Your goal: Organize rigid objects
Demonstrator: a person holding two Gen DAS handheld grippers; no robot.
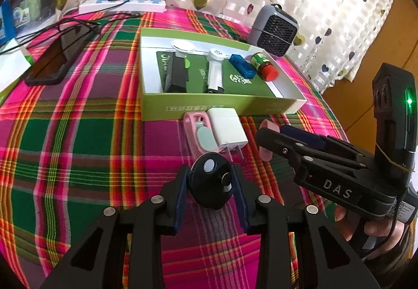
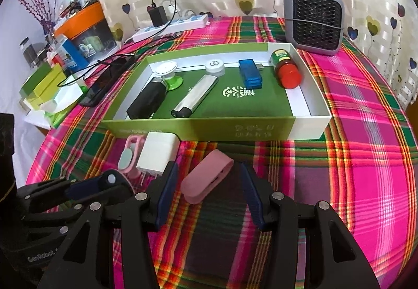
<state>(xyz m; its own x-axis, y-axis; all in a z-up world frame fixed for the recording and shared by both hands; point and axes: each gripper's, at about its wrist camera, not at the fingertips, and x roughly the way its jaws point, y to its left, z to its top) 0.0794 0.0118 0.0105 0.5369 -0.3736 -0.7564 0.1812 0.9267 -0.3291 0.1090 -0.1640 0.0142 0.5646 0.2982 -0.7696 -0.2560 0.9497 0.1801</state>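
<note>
A green-and-white box holds a black block, a silver torch, a blue USB stick, a red-capped bottle and a white cap. In front lie a white charger and a pink clip. My left gripper is shut on a round black gadget. My right gripper is open around a pink case, whose end shows in the left wrist view.
A grey fan heater stands behind the box at the right. A black phone, cables and a white power strip lie at the back left. Boxes and jars crowd the left edge. Plaid cloth covers the table.
</note>
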